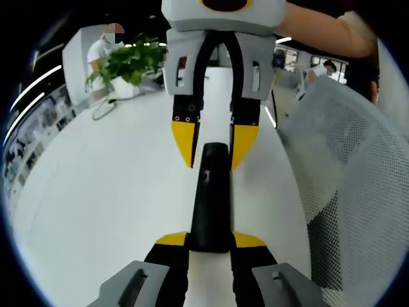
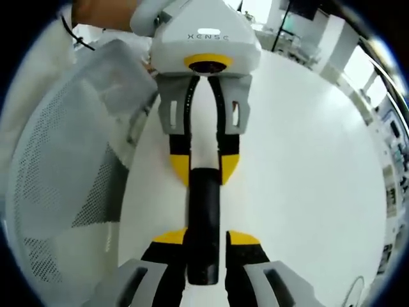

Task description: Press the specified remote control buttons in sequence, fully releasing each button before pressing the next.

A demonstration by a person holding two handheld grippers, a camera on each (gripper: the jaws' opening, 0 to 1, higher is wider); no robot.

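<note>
A slim black remote control [image 1: 211, 192] hangs lengthwise over the white table [image 1: 108, 192], held at both ends. My left gripper [image 1: 211, 240] is shut on its near end, with the yellow fingertips [image 1: 171, 240] pressed against its sides. The right gripper [image 1: 214, 144] comes in from above, and its yellow tips flank the far end. In the right gripper view the remote control [image 2: 204, 217] runs up from my right gripper [image 2: 206, 238], which is shut on it. There the left gripper [image 2: 204, 169] clasps the other end. The buttons cannot be made out.
A white mesh chair back [image 1: 348, 166] stands close on the right, and the chair [image 2: 70, 173] sits left in the right gripper view. A potted plant [image 1: 128, 61] and a cable [image 1: 102, 110] sit at the table's far end, with a person [image 1: 102, 48] behind.
</note>
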